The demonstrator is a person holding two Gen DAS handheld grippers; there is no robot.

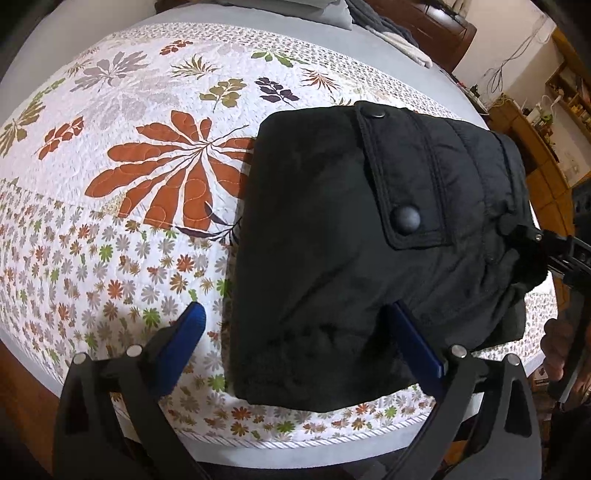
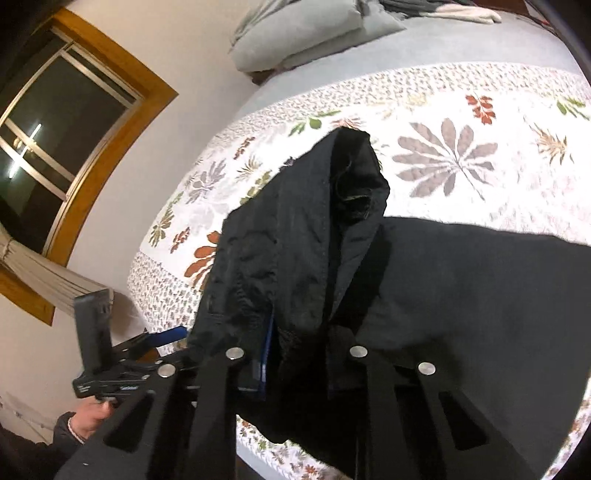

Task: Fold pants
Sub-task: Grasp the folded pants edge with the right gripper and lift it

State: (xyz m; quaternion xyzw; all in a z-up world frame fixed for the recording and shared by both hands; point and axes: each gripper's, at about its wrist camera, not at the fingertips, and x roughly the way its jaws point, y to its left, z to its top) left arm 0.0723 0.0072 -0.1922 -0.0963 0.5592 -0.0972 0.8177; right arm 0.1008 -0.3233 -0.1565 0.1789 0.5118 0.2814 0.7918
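Note:
Black pants (image 1: 332, 229) lie folded on the floral quilt (image 1: 129, 166), with a snap-buttoned pocket flap facing up. My left gripper (image 1: 295, 308) hovers open over their near left edge, one blue pad (image 1: 417, 343) above the cloth and the other above the quilt. In the right wrist view my right gripper (image 2: 299, 332) is shut on a bunched edge of the pants (image 2: 295, 229), which stands raised off the rest of the garment. The cloth hides its fingertips; only a strip of one blue pad (image 2: 267, 350) shows. The right gripper (image 1: 565, 254) also shows at the pants' right edge.
The quilt covers a grey bed whose near edge (image 1: 295, 454) runs just below the pants. Grey pillows (image 2: 314, 33) lie at the head. A wood-framed window (image 2: 66, 122) is in the wall on the left. Wooden shelves (image 1: 535, 155) stand to the right.

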